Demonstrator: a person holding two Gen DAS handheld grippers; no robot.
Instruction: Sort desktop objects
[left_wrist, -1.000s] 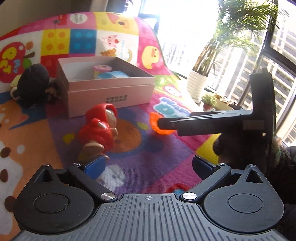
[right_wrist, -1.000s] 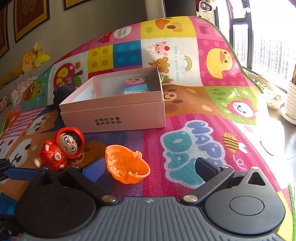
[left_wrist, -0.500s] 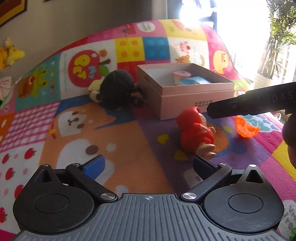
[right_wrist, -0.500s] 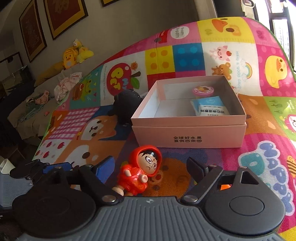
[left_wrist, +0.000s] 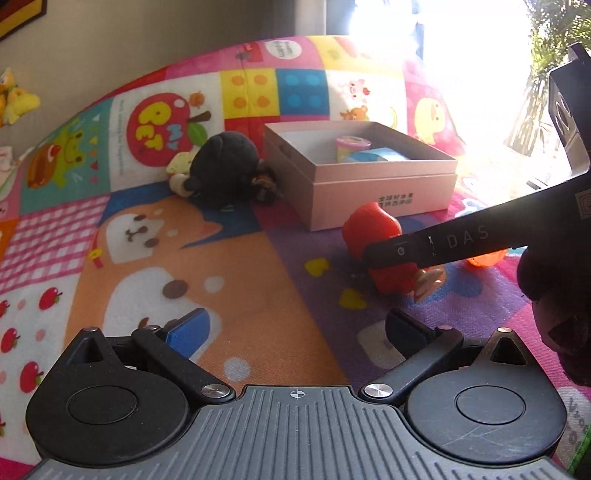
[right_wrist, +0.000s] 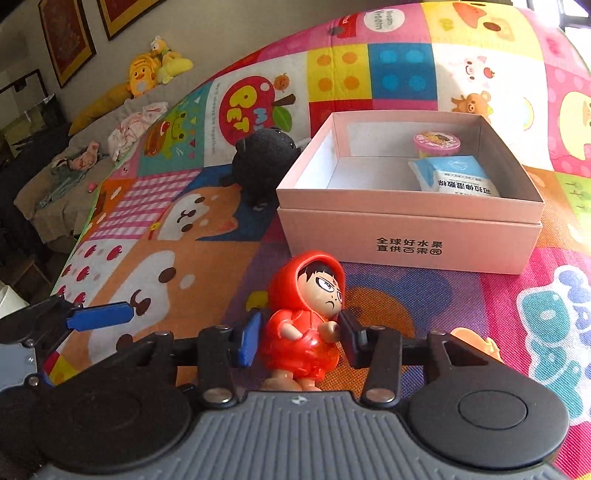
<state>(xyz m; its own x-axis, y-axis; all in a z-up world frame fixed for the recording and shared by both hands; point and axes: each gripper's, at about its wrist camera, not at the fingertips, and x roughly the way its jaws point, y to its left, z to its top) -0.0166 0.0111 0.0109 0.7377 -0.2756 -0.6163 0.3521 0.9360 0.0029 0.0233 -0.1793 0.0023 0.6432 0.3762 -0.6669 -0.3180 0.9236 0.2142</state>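
Observation:
A red hooded doll figure (right_wrist: 306, 317) sits between the pads of my right gripper (right_wrist: 300, 338), which is closed on its body; it also shows in the left wrist view (left_wrist: 380, 251), partly behind the right gripper's finger. My left gripper (left_wrist: 295, 328) is open and empty, low over the mat to the doll's left. A pink open box (right_wrist: 410, 221) holds a small pink-lidded tub (right_wrist: 437, 142) and a blue wipes pack (right_wrist: 456, 177). An orange shell-shaped piece (right_wrist: 476, 345) lies right of the doll. A black plush toy (right_wrist: 264, 162) lies left of the box.
Everything lies on a colourful cartoon play mat (right_wrist: 166, 229). A sofa with yellow plush toys (right_wrist: 147, 70) and clothes is at the far left. Bright windows and a potted plant (left_wrist: 546, 74) are to the right.
My right gripper has moved in on the red doll and closed on it. My left gripper has drifted a little, keeping open.

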